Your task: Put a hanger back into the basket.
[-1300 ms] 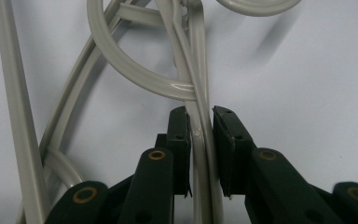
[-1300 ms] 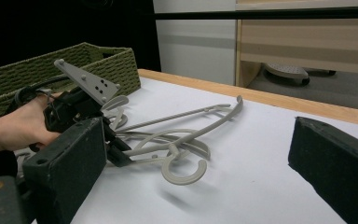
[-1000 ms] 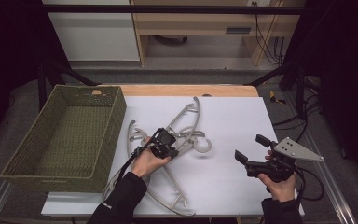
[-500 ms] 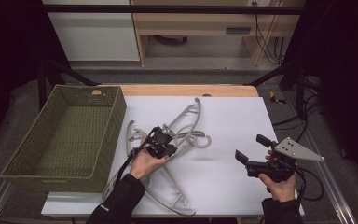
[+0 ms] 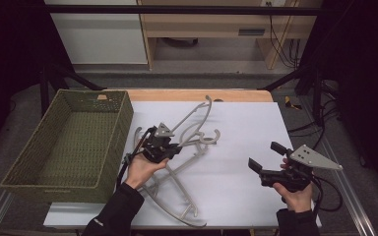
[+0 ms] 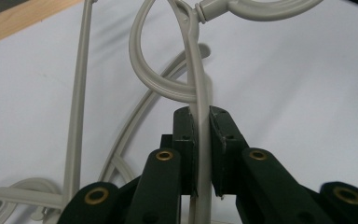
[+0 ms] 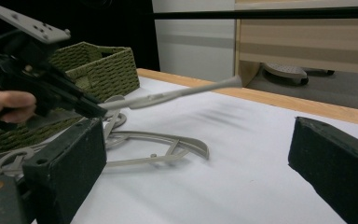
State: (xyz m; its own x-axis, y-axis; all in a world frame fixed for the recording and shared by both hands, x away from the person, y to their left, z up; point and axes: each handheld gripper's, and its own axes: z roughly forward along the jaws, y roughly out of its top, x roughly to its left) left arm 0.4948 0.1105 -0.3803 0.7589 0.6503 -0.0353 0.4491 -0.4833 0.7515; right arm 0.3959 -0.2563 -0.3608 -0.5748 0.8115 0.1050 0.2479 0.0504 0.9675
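The left tool (image 5: 170,147) pinches a grey hanger (image 5: 195,114) tight, right beside the green basket (image 5: 74,142). The right tool (image 5: 266,156) is wide open, holding nothing.

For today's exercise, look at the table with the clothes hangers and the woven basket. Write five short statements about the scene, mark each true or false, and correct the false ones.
1. The left gripper is shut on a grey plastic hanger. True.
2. The right gripper also holds a hanger. False: its jaws are open with nothing between them.
3. The green woven basket has hangers in it. False: its inside is bare.
4. The basket sits to the left of the white tabletop in the high view. True.
5. All the hangers lie flat. False: the gripped one is raised off the table at one end.
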